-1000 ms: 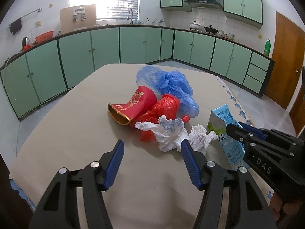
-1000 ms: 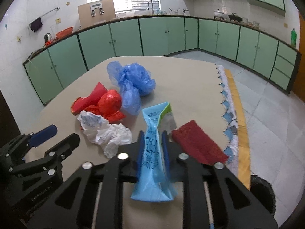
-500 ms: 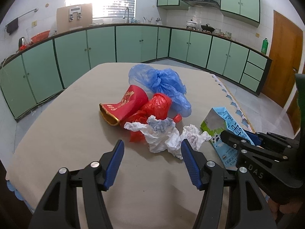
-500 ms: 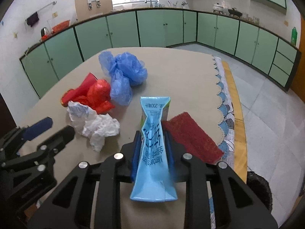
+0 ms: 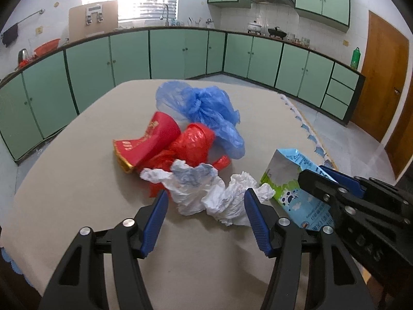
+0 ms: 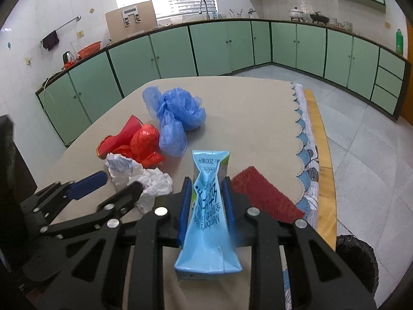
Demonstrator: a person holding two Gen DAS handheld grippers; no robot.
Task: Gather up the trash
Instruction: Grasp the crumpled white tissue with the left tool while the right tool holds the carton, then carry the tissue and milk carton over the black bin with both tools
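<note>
While the right hand-held gripper [image 6: 205, 201] pinches a flattened blue milk carton [image 6: 207, 222] above the worktop [image 6: 247, 118], the left hand-held gripper [image 5: 205, 204], its jaws just narrowing yet still spread, straddles crumpled white paper [image 5: 206, 193] beside that carton.

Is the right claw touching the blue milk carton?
Touching. The right wrist view shows the right claw with both blue pads pressed against the crumpled milk carton.
</note>
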